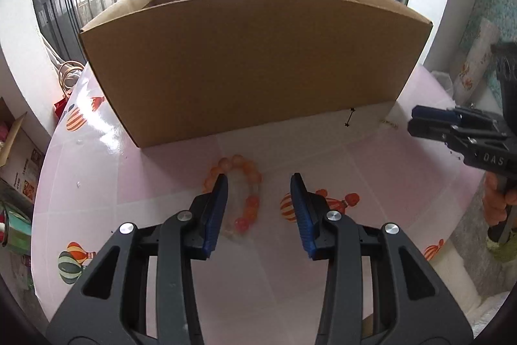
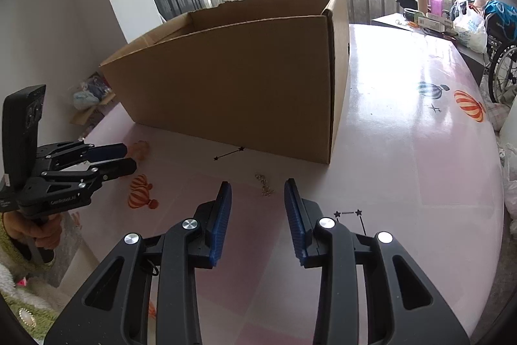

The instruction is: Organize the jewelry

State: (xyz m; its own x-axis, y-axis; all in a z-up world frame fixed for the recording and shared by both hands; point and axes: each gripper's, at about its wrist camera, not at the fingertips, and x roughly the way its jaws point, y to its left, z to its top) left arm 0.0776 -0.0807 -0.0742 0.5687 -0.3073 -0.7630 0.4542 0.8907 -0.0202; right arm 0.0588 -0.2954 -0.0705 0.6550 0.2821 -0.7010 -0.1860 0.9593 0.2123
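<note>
An orange bead bracelet (image 1: 252, 203) lies on the pink tablecloth in front of a cardboard box (image 1: 252, 63). My left gripper (image 1: 258, 177) is open just above it. Its left finger covers the bracelet's left side, the right side of the loop lies between the fingers, and no pad presses on it. A small silvery chain (image 2: 265, 185) lies on the cloth between the tips of my right gripper (image 2: 258, 183), which is open and not touching it. In the right wrist view the left gripper (image 2: 129, 157) stands by the bracelet (image 2: 139, 147). In the left wrist view the right gripper (image 1: 416, 122) is close to the chain (image 1: 389, 122).
The open box (image 2: 232, 92) stands upright just behind both pieces. The table (image 2: 404, 131) has a glossy cloth printed with balloons. Bags and small items (image 2: 465, 28) crowd its far right end, beside a wheelchair (image 2: 504, 67). A hand (image 2: 35, 228) holds the left gripper's grip.
</note>
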